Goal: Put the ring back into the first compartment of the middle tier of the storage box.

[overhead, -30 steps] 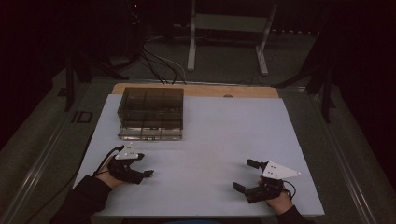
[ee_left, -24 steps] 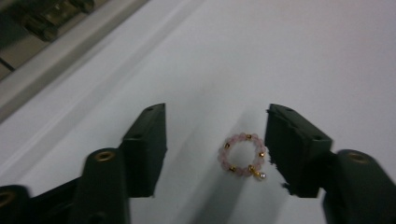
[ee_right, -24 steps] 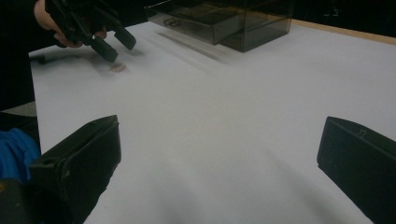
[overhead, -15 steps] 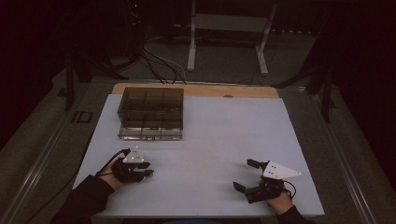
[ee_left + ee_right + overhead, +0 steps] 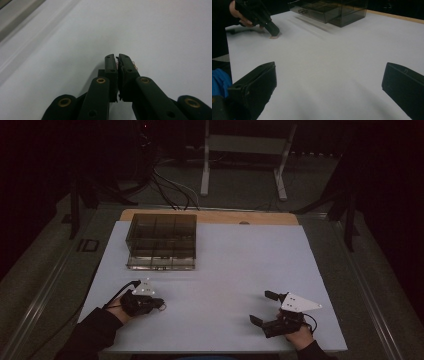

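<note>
No readable writing. Left gripper (image 5: pixel 117 58) jaws just closed, pinching a small pale object (image 5: pixel 135 65) at its tips, on the white mat (image 5: pixel 225 270). Right gripper (image 5: pixel 261 308) jaws wide apart, empty, well apart from object.

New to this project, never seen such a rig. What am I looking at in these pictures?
No robot: a person holds a two-jaw tool in each hand. The high view looks down from above; the other two cameras ride on the tools, looking along their black jaws. On the white sheet stands a dark see-through compartment box. The left tool has just closed its jaws, tips at a small pale piece; whether it grips it is unclear. The right tool rests open, empty.
</note>
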A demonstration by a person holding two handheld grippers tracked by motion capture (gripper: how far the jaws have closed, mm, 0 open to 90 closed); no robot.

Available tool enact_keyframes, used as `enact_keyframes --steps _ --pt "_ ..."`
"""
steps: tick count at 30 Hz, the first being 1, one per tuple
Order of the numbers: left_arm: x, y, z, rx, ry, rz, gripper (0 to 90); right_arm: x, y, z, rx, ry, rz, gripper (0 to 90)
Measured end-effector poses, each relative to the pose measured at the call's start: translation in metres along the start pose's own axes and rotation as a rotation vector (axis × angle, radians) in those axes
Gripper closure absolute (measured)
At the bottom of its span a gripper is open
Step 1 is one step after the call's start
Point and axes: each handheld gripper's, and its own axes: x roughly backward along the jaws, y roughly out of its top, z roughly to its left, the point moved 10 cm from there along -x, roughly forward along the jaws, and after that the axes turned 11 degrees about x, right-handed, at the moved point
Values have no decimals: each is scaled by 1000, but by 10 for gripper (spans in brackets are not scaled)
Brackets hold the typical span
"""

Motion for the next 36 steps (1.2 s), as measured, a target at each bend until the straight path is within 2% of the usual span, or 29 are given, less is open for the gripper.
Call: enact_keyframes --steps 6,10,14,23,36 --pt "1 0 -1 -1 8 6 900 0 0 1 -2 3 3 0" --pt "2 1 -5 11 -14 7 900 -1 0 1 -2 3 4 0" --pt "4 2 -6 3 -16 8 900 0 1 0 -2 1 -3 0" --pt "13 11 -6 5 -10 -23 900 -1 0 1 -3 4 4 0" --pt "27 26 -10 -4 -31 -56 900 0 0 0 -5 4 2 0"
